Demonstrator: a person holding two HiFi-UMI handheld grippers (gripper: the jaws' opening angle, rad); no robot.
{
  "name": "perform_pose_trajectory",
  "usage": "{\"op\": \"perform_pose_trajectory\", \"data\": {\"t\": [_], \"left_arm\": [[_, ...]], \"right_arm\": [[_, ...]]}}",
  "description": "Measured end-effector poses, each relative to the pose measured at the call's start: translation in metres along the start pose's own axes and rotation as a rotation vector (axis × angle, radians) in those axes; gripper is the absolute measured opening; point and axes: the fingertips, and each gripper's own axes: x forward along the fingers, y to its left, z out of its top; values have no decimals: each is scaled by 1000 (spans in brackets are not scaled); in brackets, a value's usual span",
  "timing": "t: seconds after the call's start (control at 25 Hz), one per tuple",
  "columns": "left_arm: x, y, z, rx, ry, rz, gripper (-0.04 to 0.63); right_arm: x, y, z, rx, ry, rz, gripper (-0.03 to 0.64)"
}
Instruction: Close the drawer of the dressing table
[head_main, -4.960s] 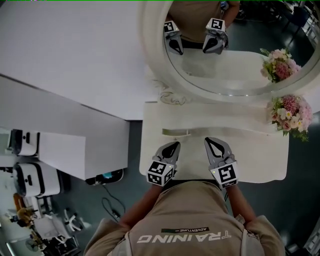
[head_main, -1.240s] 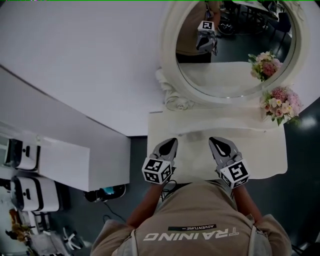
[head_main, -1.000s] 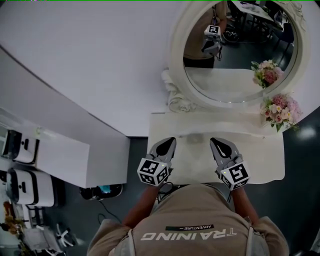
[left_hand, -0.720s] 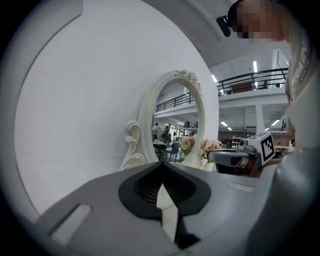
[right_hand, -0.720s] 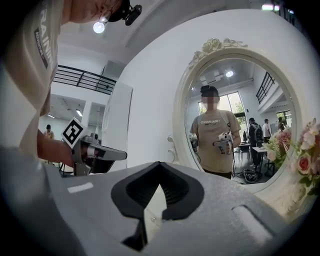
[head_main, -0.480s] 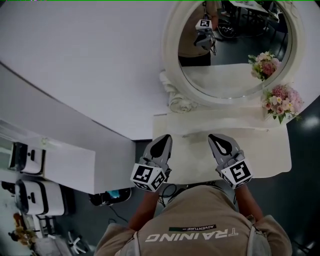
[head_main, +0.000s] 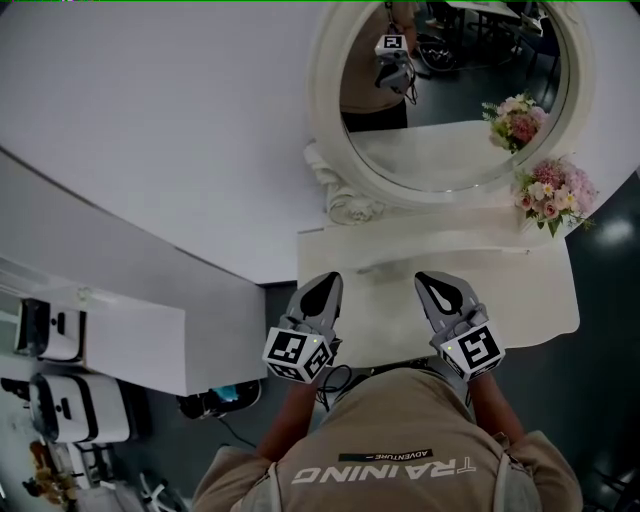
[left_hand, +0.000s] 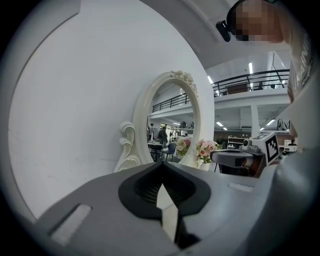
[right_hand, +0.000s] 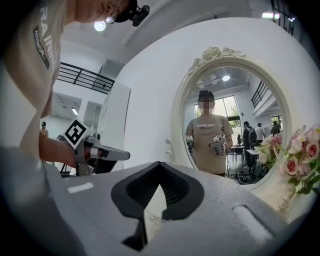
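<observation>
The white dressing table (head_main: 520, 295) stands against the wall under its oval mirror (head_main: 450, 100). From the head view I see only its top; no drawer front shows, because the top and the person's body cover the front. My left gripper (head_main: 324, 284) hovers over the front left of the tabletop, shut and holding nothing. My right gripper (head_main: 433, 282) hovers over the front middle, also shut and holding nothing. In the left gripper view the jaws of the left gripper (left_hand: 161, 168) meet at the tips, with the right gripper (left_hand: 239, 158) beside them. The right gripper (right_hand: 159, 168) likewise points at the mirror.
A pink and white bouquet (head_main: 548, 190) sits at the table's back right corner. A white partition (head_main: 120, 335) stands to the left, with white equipment (head_main: 55, 405) and a cable (head_main: 225, 398) on the dark floor. The mirror reflects the person and the grippers.
Both grippers stay shut in nearly the same place over the table's front. Compared with 5 s ago they sit a little nearer the front edge. The head view has swayed slightly.
</observation>
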Motion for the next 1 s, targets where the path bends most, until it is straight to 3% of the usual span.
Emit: {"op": "perform_pose_trajectory", "data": {"t": [0.36,1.0], "left_arm": [[-3,1,3,15,-18,12,18],[-3,6,-18,-4,38,15,18]], "right_arm": [[-4,1,8,12,-17,4,2],[6,7,-6,8,28,39,2]]}}
